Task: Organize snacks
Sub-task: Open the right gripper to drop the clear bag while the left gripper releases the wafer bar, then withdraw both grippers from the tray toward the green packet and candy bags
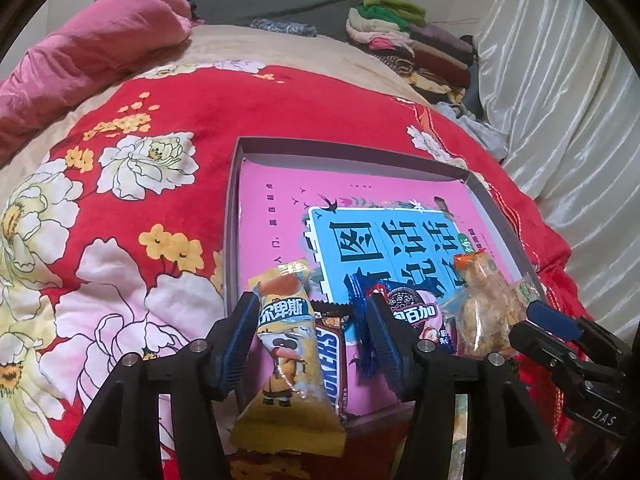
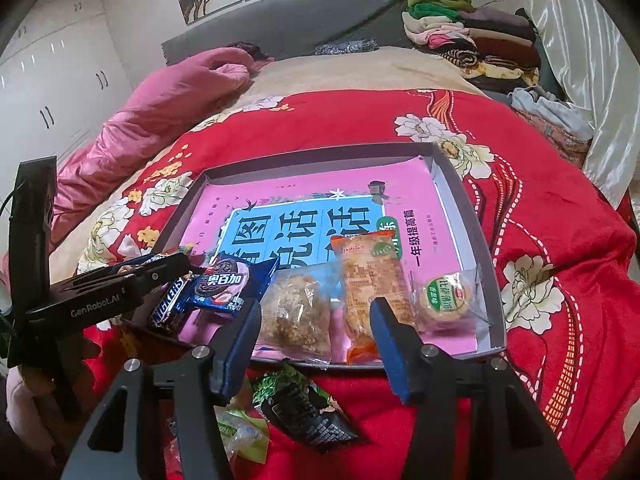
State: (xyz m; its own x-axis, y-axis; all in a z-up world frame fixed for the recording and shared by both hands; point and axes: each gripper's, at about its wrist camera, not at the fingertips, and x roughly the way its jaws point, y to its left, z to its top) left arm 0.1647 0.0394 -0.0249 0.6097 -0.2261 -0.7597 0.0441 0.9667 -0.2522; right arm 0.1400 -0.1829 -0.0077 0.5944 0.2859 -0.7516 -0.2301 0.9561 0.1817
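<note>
- Snacks line the near edge of a shallow grey box (image 2: 486, 240) that sits on a red floral blanket (image 2: 552, 208) spread over a bed
- Inside the box lies a pink and blue book (image 2: 280, 216), and the packets rest on its cover
- Seen from the right wrist, left to right: a Snickers bar (image 2: 168, 304), a blue Oreo pack (image 2: 224, 284), a clear bag of crumbly cake (image 2: 296, 312), an orange pastry packet (image 2: 368, 276) and a round biscuit in clear wrap (image 2: 444, 296)
- Left gripper (image 1: 312, 332) has its jaws parted, with a yellow cartoon packet (image 1: 286, 356) standing between them, leaning against the left pad; the right pad is clear of it
- Right gripper (image 2: 316, 340) hangs over the near rim with jaws apart, holding nothing; the cake bag and pastry packet lie beyond its tips
- Outside the box, on the blanket beneath the right gripper, lie a dark green wrapper (image 2: 308, 408) and a light green packet (image 2: 240, 432)
- Folded clothes (image 2: 472, 40) are stacked at the far end of the bed
</note>
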